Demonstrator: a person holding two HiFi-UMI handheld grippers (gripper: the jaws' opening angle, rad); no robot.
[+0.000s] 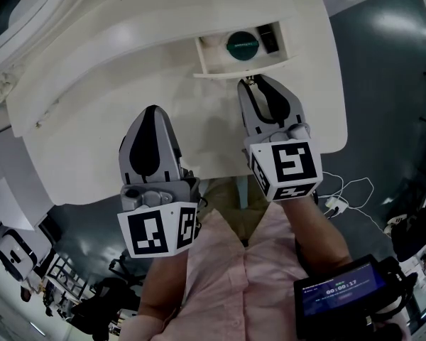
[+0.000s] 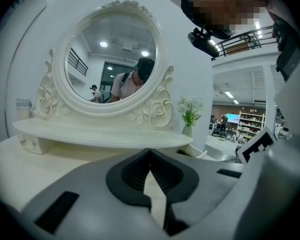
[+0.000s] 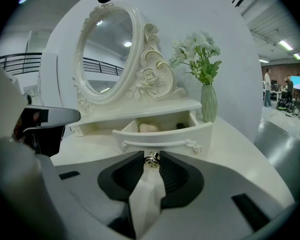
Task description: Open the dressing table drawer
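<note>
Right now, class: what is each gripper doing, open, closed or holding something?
Left gripper: closed, empty.
Right gripper: closed on the drawer knob.

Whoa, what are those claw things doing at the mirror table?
A person is working two hand-held grippers at a white dressing table. The right gripper is closed on the little metal knob of the drawer, which stands pulled partway out. The left gripper is shut, holds nothing, and hangs over the tabletop.
</note>
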